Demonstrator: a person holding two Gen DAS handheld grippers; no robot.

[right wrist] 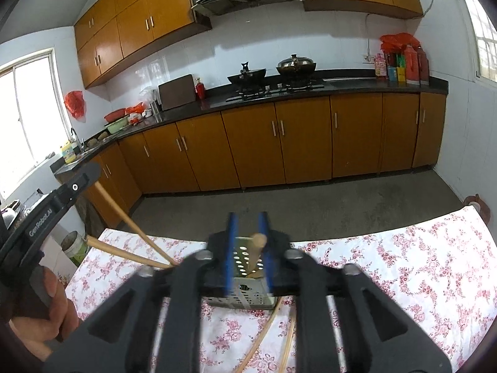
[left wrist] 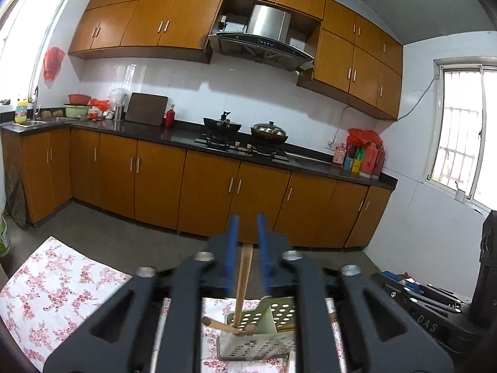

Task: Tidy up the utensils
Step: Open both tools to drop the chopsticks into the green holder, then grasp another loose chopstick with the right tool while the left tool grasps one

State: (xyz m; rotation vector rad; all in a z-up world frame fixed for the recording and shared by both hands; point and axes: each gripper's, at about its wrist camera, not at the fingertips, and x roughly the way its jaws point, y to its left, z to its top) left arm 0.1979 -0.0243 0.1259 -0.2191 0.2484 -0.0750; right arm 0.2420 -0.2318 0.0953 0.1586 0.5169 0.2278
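Where holes dot it, the caddy (right wrist: 248, 267) (pale green) — holds wooden utensils (left wrist: 240, 292).

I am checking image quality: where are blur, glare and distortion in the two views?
Left wrist view: left gripper soft, window overexposed, cabinets curved by fisheye. Right wrist view: right gripper and utensil holder blurred, window blown out.

Daylit, even | light from windows (left wrist: 462, 130) (right wrist: 28, 115), blown out white | glare on wall tiles (left wrist: 248, 87) and dark counter (right wrist: 217, 102) | strong fisheye bending, black corners | near gripper bodies blurred, far cabinets (left wrist: 205, 192) sharp
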